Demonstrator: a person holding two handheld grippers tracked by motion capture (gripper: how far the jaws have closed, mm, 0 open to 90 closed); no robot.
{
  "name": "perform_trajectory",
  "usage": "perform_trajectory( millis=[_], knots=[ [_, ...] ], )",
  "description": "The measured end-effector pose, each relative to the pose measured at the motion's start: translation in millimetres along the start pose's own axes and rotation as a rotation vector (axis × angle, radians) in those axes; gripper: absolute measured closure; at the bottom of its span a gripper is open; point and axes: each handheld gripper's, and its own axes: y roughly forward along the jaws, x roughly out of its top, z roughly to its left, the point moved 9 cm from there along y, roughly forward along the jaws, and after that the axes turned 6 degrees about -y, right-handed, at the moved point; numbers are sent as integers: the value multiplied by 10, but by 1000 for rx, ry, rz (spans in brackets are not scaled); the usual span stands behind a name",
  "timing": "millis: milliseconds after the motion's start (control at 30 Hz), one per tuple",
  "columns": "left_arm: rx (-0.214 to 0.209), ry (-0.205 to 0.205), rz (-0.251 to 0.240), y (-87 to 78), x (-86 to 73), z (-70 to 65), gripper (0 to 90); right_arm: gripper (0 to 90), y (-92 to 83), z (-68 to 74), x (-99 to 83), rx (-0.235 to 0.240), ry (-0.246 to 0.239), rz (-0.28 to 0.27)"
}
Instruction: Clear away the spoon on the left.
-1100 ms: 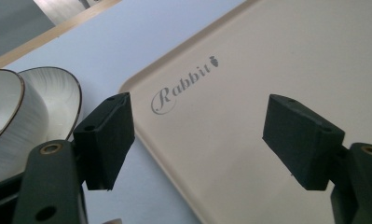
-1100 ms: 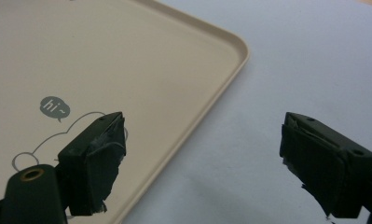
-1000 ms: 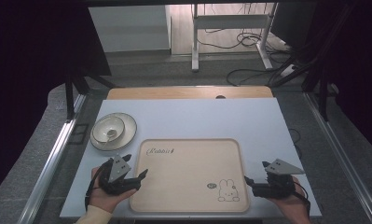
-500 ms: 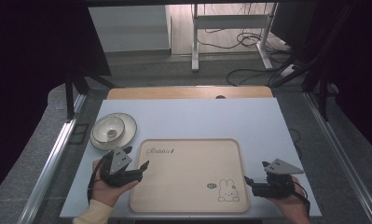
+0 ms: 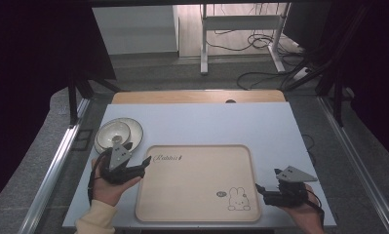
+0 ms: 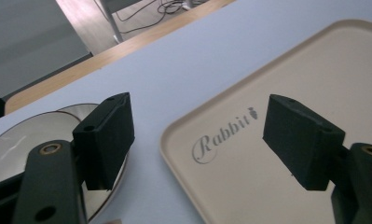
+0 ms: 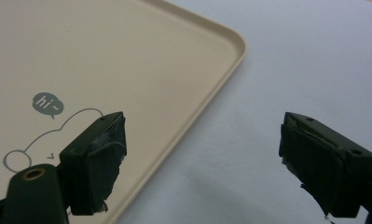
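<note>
beige plastic tray (image 5: 197,183) lies flat and empty on the desk (image 5: 221,122) before me. my left gripper (image 5: 141,165) is spread wide at its upper-left corner, beside the stacked bowl and plate (image 5: 118,134); my right gripper (image 5: 260,188) is spread wide astride the tray's right rim. i judge nothing is gripped yet, so the work has barely begun.

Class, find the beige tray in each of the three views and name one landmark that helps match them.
High view: tray at centre bottom, between both grippers.
Left gripper view: tray at right, its corner between the jaws.
Right gripper view: tray at upper left.
Shared landmark: the light blue table.
</note>
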Motion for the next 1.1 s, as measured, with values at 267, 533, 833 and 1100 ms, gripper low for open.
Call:
perform_trajectory(
  millis=[267,533,833,1100],
  knots=[
    [41,-15,-3,-64,-51,171,248,152,2,1,-3,1,-2,5],
    [72,-25,1,-124,-118,317,248,152,9,6,-12,1,-3,8],
    [98,-34,10,-177,-193,473,250,152,14,1,-20,-2,-4,14],
    [111,-45,20,-195,-270,569,257,153,15,-2,-29,-5,-3,22]
  ],
)
